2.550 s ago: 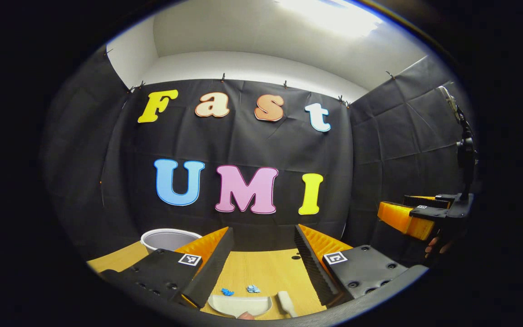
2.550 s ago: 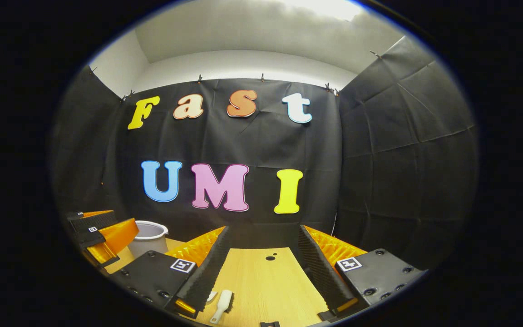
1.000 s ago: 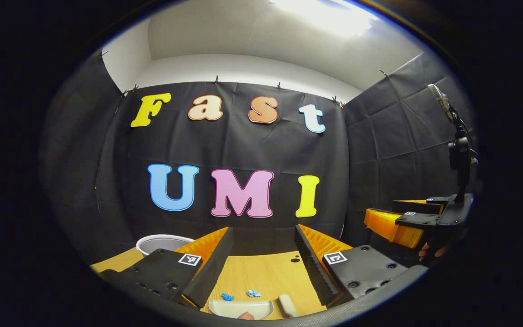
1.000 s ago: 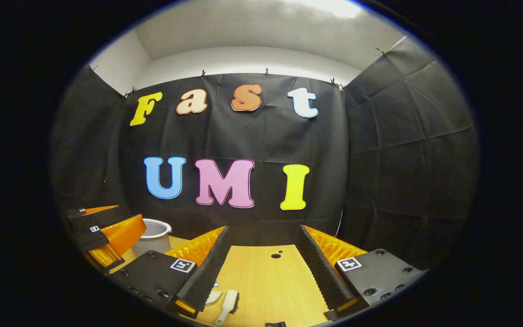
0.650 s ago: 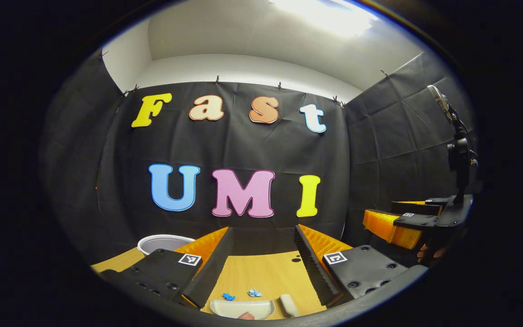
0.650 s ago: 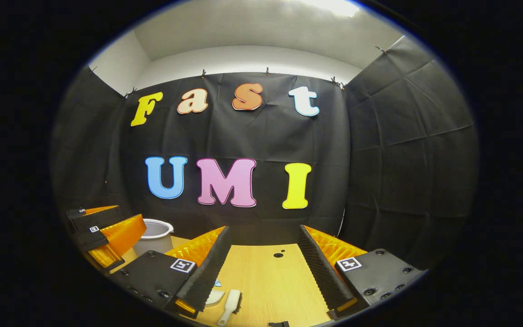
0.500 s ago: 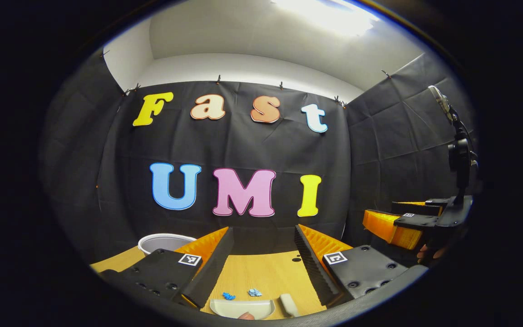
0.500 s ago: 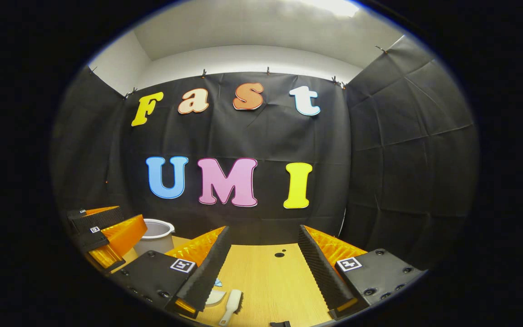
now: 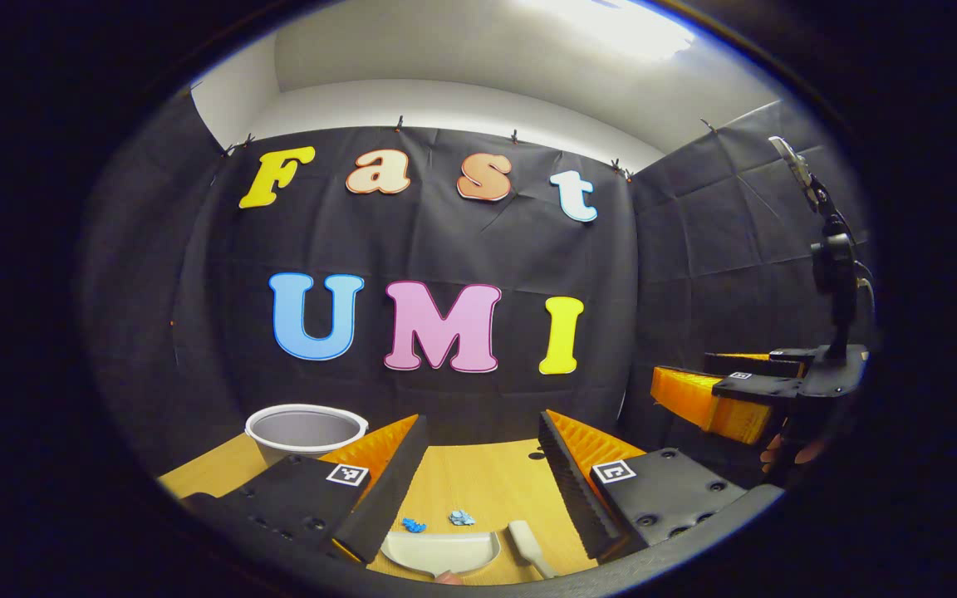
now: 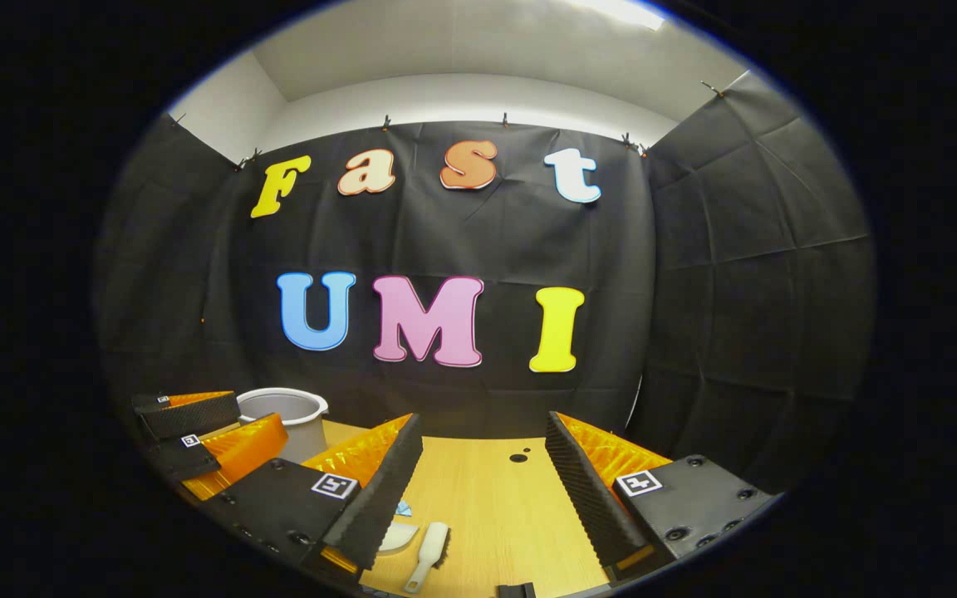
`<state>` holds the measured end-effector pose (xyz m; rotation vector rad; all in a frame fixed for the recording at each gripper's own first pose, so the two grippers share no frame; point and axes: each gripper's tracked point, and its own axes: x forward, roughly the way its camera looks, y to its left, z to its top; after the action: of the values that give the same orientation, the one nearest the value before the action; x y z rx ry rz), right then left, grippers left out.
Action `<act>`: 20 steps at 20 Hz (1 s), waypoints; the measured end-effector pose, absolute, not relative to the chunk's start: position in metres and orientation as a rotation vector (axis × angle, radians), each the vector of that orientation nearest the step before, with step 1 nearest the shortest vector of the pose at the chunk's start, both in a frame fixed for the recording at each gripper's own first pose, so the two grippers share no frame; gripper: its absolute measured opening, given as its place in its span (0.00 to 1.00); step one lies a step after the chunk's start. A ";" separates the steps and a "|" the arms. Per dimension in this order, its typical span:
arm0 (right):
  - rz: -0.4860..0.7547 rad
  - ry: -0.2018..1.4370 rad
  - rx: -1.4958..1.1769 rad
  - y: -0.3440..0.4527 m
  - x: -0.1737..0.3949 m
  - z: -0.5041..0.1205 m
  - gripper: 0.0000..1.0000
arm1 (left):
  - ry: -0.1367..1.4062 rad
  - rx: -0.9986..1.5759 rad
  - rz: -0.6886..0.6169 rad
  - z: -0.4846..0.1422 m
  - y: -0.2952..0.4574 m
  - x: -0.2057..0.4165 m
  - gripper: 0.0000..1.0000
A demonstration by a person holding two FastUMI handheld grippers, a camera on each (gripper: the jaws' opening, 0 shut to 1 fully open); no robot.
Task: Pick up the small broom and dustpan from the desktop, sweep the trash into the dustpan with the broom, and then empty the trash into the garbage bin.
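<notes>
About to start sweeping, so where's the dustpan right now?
In the left gripper view the dustpan lies on the desk low between that gripper's fingers, just behind two blue scraps, with the broom to its right.

No readable text is showing besides the wall; square black-and-white marker tags (image 9: 347, 474) are sitting on the left gripper (image 9: 478, 482) fingers, not legible as text.
</notes>
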<state>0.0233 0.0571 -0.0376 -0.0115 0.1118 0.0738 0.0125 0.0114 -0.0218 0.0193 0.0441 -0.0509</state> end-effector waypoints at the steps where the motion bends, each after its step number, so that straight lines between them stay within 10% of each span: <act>1: 0.086 0.122 -0.008 0.063 0.024 -0.041 0.96 | 0.047 0.019 -0.050 -0.023 0.015 0.011 0.80; 20: 0.222 0.874 0.062 0.136 0.001 -0.340 0.98 | 0.859 0.026 -0.012 -0.256 0.043 -0.024 0.83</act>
<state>0.0013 0.1358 -0.3400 0.0622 0.8736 0.2219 -0.0236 0.0428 -0.2565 0.0256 0.8589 -0.0122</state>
